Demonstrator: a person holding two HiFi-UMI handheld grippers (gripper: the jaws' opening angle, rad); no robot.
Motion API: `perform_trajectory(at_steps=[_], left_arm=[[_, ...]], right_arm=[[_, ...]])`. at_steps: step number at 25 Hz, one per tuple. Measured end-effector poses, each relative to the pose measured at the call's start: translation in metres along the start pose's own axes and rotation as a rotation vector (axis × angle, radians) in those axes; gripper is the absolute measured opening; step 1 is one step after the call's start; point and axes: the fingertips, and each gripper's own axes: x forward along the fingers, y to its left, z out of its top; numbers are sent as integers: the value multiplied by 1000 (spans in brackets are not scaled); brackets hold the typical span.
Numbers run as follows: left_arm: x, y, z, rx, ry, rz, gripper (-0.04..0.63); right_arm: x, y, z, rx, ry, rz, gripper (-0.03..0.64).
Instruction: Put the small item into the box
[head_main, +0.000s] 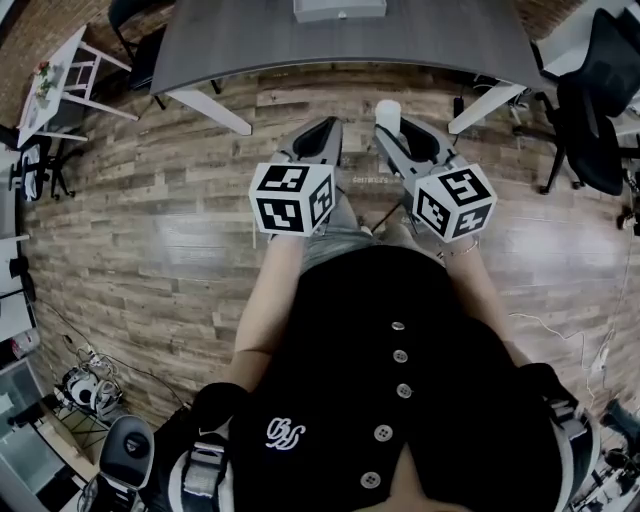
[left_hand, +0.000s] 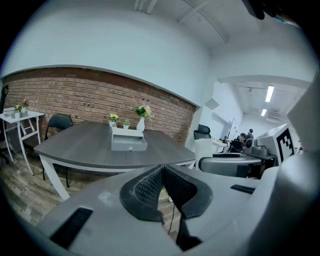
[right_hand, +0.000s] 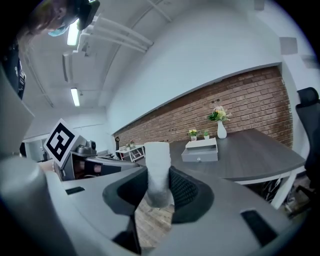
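i'm clamping the small white cylinder (right_hand: 157, 167) in my right gripper (right_hand: 158, 194), left gripper (left_hand: 163, 186) closed on nothing; i'm planning a steady, upright carry to above the grey open-topped box (right_hand: 200, 149)

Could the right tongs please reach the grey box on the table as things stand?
Probably not yet: nothing blocks the right tongs, but the grey drawer box sits far across the dark table.
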Motion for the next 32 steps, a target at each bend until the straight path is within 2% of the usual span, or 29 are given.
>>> perform_trajectory(at_steps=[9,15,21,27,32], left_arm=[[64,53,32,19,-1,-36,15],[135,101,75,54,6,-108,15],[197,160,128,81,-2,-136,15],[245,211,171,71,-3,-153,15],[265,221,174,45,9,-166,14]], right_arm=[[71,-45,15,-3,2,-11,132],[147,-97,53,-25,-6,-42,132],[225,-145,96,-30,-22,-71,132],[287,-182,133,-31,-39,-113,132],[303,-196,134,-42,-6,-107,132]])
